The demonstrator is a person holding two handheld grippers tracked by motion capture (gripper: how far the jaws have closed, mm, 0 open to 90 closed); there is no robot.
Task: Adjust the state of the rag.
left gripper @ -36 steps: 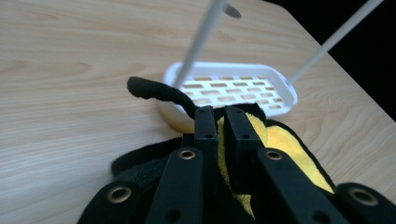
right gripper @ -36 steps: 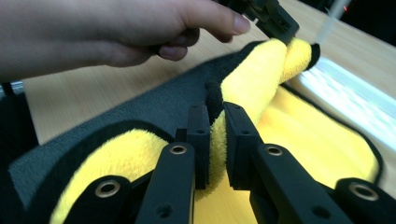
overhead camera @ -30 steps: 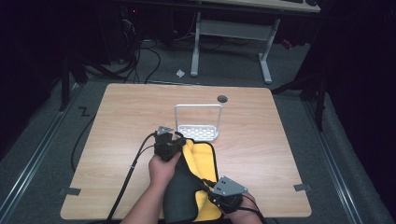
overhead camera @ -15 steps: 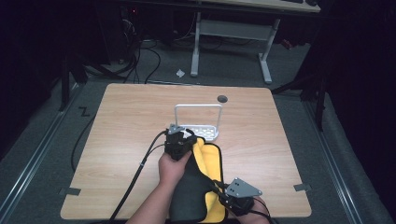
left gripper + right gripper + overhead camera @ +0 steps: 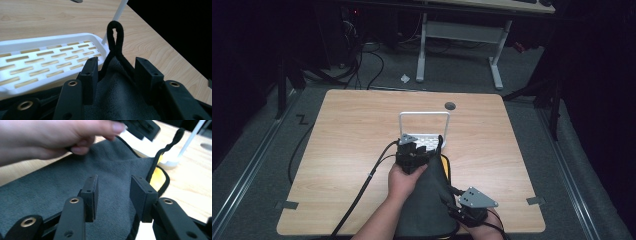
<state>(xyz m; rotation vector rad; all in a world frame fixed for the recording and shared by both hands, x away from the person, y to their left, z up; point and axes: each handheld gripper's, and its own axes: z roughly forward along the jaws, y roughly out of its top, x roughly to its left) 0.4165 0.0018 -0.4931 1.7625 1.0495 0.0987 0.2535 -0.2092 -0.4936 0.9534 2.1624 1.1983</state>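
A dark grey cloth (image 5: 432, 200) with a yellow underside (image 5: 444, 165) rises in a tent shape from the table's near edge toward a white slotted rack (image 5: 424, 116). My left gripper (image 5: 419, 147) is at the rack's near rim, shut on the cloth's corner. In the left gripper view the bunched cloth (image 5: 117, 95) fills the gap between the jaws of the left gripper (image 5: 115, 65), and its black hanging loop (image 5: 115, 32) stands up beside the rack (image 5: 50, 60). My right gripper (image 5: 457, 197) hovers open over the cloth (image 5: 50, 185). Nothing sits between the jaws of the right gripper (image 5: 113, 182).
The wooden table (image 5: 352, 130) has a round cable hole (image 5: 450, 105) behind the rack. Black cables trail off its near left edge. A white desk frame (image 5: 459, 35) and loose cables stand on the dark floor beyond. A hand (image 5: 62, 135) reaches across the cloth.
The left gripper has moved forward and right to the rack, drawing the cloth's corner up with it. The yellow side is now mostly covered. The right gripper shifted slightly right.
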